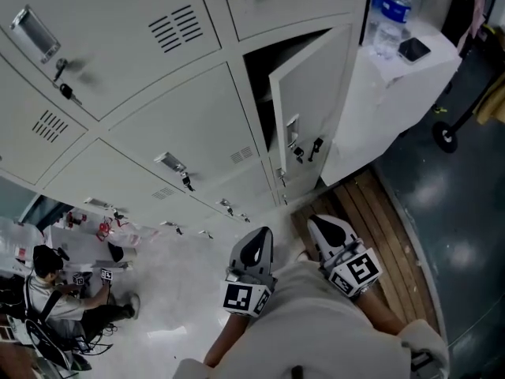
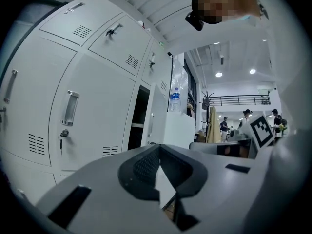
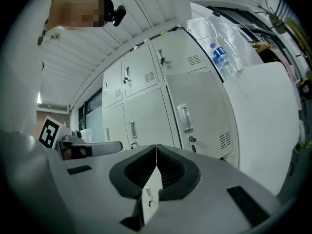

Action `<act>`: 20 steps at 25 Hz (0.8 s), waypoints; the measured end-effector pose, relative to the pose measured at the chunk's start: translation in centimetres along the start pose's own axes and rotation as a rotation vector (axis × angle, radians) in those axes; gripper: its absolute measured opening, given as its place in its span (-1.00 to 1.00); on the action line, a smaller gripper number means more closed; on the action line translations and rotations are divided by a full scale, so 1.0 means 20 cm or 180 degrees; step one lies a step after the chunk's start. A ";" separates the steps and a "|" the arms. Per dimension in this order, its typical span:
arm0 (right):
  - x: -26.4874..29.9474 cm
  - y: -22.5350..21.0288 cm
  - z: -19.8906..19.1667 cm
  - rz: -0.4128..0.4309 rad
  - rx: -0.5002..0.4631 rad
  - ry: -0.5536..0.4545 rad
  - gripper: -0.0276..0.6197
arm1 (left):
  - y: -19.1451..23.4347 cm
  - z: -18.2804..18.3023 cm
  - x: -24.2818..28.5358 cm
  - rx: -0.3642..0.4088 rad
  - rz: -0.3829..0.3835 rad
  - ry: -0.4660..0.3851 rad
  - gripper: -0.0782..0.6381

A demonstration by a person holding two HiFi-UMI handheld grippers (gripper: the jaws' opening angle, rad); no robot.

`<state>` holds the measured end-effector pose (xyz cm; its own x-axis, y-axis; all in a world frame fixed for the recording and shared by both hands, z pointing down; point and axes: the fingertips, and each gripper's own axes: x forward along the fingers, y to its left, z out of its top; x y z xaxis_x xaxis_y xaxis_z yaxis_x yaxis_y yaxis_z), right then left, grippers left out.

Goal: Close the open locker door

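Facing a tall bank of grey steel lockers, flanked on the right by a white cabinet. In the column nearest that cabinet: the open locker door, swung partway out on hinges along its right edge, with a dark gap into the compartment at its left. Likely to handle as thin sheet metal: light, stiff, free-swinging, apt to clang or rebound if shoved hard. No call to grasp it; better to press flat on the outer face near the free edge, beside the recessed handle, far from the hinge. Lower down, well short of the door: left gripper and right gripper, each with jaws pressed together on nothing. Worth steering clear of the small key in the lock.
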<state>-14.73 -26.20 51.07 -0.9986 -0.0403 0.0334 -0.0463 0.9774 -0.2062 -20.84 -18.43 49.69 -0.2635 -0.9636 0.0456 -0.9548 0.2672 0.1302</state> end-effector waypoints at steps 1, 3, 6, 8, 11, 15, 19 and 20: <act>-0.01 0.00 0.00 -0.0022 -0.0014 -0.0016 -0.83 | -0.01 -0.01 0.00 -0.0012 -0.0021 -0.0011 -0.76; -0.01 -0.01 -0.01 -0.0054 0.0005 -0.0064 -0.83 | -0.05 -0.01 0.00 -0.0028 -0.0074 -0.0023 -0.76; -0.01 0.01 -0.02 -0.0049 -0.0014 -0.0076 -0.83 | -0.09 -0.06 0.00 0.0054 -0.0132 0.0019 -0.76; 0.00 0.04 -0.04 -0.0042 -0.0074 -0.0025 -0.83 | -0.11 -0.06 0.01 0.0011 -0.0171 0.0004 -0.76; 0.02 0.07 -0.07 -0.0034 -0.0110 0.0049 -0.83 | -0.13 -0.07 0.01 -0.0067 -0.0220 0.0026 -0.76; 0.03 0.11 -0.08 0.0030 -0.0202 0.0072 -0.83 | -0.14 -0.07 0.01 -0.0009 -0.0235 -0.0005 -0.76; 0.02 0.12 -0.07 0.0031 -0.0263 0.0034 -0.83 | -0.13 -0.06 0.01 -0.0102 -0.0180 -0.0033 -0.76; 0.02 0.11 -0.07 0.0020 -0.0264 0.0037 -0.83 | -0.13 -0.06 0.01 -0.0121 -0.0172 -0.0037 -0.76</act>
<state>-15.16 -23.74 51.96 -0.9985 -0.0323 0.0437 -0.0375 0.9915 -0.1248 -18.33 -19.36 50.54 -0.2134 -0.9766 0.0258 -0.9618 0.2147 0.1696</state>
